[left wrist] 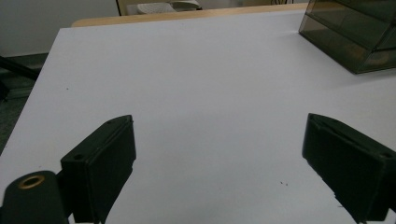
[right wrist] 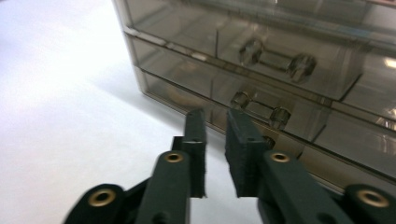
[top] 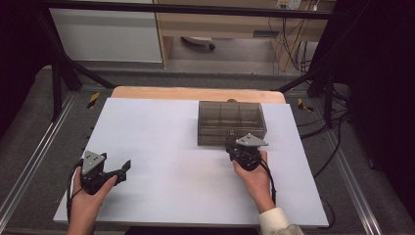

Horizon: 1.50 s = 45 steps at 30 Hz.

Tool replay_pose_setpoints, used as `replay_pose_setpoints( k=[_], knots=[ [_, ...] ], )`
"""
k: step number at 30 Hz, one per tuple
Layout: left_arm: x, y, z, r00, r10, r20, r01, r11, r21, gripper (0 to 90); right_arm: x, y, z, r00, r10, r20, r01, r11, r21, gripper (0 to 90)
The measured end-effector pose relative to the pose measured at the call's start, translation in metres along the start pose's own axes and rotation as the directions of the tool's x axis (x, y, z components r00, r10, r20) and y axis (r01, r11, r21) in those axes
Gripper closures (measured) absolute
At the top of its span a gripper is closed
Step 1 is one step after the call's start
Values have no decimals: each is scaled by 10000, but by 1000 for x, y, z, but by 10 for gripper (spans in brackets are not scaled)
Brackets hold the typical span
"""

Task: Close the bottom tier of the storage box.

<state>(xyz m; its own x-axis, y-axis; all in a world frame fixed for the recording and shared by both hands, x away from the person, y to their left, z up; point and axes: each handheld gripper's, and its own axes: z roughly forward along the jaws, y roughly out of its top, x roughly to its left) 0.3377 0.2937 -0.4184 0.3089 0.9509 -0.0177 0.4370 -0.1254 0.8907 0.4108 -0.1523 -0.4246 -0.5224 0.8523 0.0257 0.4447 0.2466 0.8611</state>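
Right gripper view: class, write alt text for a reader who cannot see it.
The right gripper, its two black jaws slightly apart with nothing between them, points at the lower drawer handle of a smoky transparent drawer box standing on a white table.

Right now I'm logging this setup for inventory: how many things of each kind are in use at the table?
Drawer box, smoky clear plastic: 1
Handheld black grippers: 2, left gripper and right gripper
Total: 3
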Motion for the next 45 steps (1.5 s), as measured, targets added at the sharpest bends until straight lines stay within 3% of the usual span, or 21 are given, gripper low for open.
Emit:
replay_pose_setpoints(
  k=[4,11,18,24,26,33,45],
  knots=[
    [0,0,0,10000,-30,-17,30,10000,-2,91,-1,4,-18,9997,143,-187,-150,9993,-351,608],
    [1,-1,0,10000,-69,15,69,10000,-1,90,-7,4,-29,9994,301,-163,-311,9978,-590,327],
    [2,-1,2,9999,-134,94,134,9999,18,90,-13,4,-40,9999,154,-44,-157,9957,-914,136],
    [2,0,0,9999,-159,21,159,9999,-54,89,-18,5,-49,9998,183,-94,-193,9924,-1212,35],
    [3,0,-1,9998,-218,18,218,9998,-43,89,-20,5,-52,10000,26,-84,-37,9911,-1328,34],
    [5,0,-2,9996,-295,16,295,9995,-101,82,-28,2,-58,9997,164,-163,-184,9916,-1277,45],
    [12,2,-4,9992,-374,114,379,9984,-429,49,-58,-11,-74,9942,703,811,-570,9860,-1567,68]
  ],
)
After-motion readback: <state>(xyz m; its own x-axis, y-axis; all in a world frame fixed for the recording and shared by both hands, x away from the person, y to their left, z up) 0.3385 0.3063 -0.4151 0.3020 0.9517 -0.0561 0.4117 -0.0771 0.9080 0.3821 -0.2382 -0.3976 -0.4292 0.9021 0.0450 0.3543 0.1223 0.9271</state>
